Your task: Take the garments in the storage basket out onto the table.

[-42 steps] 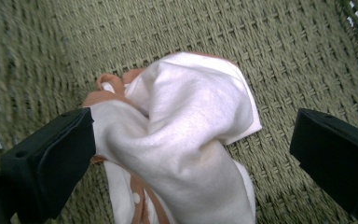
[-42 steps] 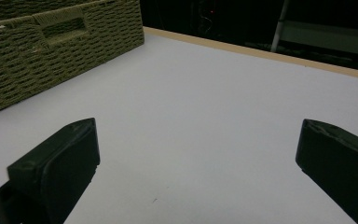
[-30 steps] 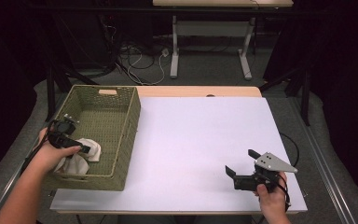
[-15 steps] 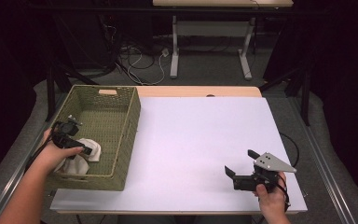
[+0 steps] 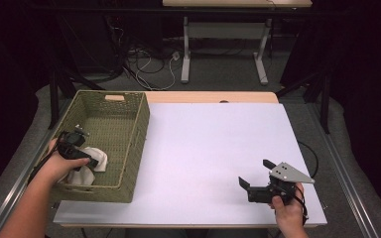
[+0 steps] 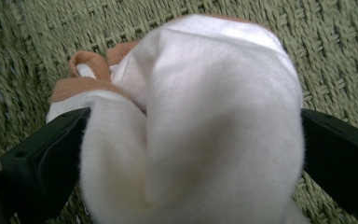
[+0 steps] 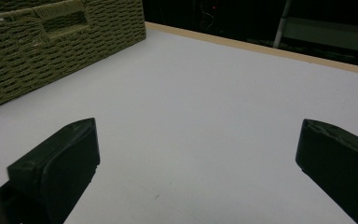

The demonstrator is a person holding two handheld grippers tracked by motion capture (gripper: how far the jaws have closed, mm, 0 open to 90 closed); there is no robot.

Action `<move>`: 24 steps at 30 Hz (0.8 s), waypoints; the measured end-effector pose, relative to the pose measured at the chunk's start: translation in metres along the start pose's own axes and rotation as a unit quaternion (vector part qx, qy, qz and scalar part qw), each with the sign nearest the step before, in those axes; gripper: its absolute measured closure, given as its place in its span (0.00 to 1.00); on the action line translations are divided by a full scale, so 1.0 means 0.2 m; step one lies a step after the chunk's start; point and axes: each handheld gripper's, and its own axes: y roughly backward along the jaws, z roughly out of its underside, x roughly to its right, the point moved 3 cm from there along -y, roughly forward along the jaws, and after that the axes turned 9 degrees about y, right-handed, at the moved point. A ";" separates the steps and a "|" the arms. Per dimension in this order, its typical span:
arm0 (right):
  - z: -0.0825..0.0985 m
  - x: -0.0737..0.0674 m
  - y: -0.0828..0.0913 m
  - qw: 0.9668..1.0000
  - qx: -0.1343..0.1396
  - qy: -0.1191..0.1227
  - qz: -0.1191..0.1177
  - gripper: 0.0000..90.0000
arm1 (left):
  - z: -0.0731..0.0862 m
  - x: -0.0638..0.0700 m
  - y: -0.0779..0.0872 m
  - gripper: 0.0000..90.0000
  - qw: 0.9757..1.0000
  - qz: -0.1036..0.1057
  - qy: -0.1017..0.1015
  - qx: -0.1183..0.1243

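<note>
The left tool (image 5: 92, 161) pinches a white cloth (image 5: 90, 167) with a brown hem inside the woven basket (image 5: 135, 130), at nine o'clock on the tabletop (image 5: 203, 144). The right tool (image 5: 255, 174), jaws spread, rests at five o'clock, well apart from the basket.

The right gripper (image 7: 198, 163) is hovering low over the white table (image 7: 214, 107), its two black jaws standing wide apart with nothing lying between them. Ahead of the left jaw and off to that side, a woven green basket (image 7: 51, 42) is sitting on the table, showing a handle slot in its near wall. Beyond the jaws, the table's pale wooden edge (image 7: 270, 50) is running across in front of a dark background.
</note>
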 end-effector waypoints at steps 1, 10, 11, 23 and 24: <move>0.00 0.00 0.00 1.000 0.000 0.000 0.000 0.00 | 0.00 0.00 0.00 0.01 1.000 0.000 0.000 -0.002; 0.00 0.00 -0.01 1.000 -0.002 0.008 -0.002 0.00 | 0.02 0.00 -0.02 0.01 1.000 0.002 -0.011 -0.013; 0.00 0.00 -0.01 1.000 -0.002 0.007 -0.002 0.00 | 0.02 0.00 -0.03 0.01 1.000 0.002 -0.012 -0.013; 0.01 0.00 -0.01 1.000 -0.004 0.006 -0.003 0.00 | 0.03 0.00 -0.04 0.01 1.000 -0.001 -0.021 -0.023; 0.01 0.00 -0.01 1.000 -0.003 0.007 -0.004 0.00 | 0.03 0.00 -0.05 0.01 1.000 -0.001 -0.018 -0.023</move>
